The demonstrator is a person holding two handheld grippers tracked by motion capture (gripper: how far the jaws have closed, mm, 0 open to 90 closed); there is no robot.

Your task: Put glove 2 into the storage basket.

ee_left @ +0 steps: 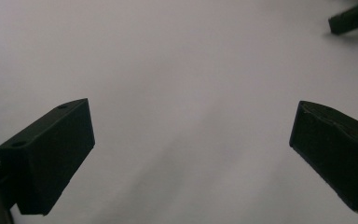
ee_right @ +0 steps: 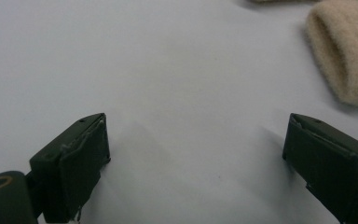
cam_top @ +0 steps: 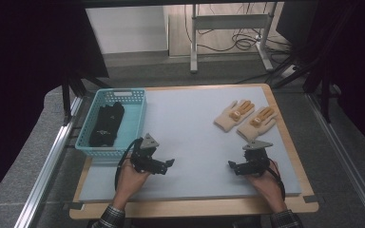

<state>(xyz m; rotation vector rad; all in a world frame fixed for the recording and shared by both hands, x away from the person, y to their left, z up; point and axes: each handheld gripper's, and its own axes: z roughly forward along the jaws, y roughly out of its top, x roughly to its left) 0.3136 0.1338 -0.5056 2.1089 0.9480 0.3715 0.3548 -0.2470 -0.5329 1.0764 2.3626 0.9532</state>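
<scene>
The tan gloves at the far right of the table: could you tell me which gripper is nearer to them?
The right gripper, just in front of the gloves. The left gripper sits across the mat, beside the basket.

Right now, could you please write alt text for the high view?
A person's hands hold the left hand-held gripper and right hand-held gripper, both open, over a grey mat. Two beige gloves lie far right; a turquoise basket far left holds black gloves.

Both forearms come in low and angle toward each other. The left gripper (cam_top: 170, 163) and right gripper (cam_top: 231, 165) point inward, jaws spread wide, each held by one hand.
</scene>
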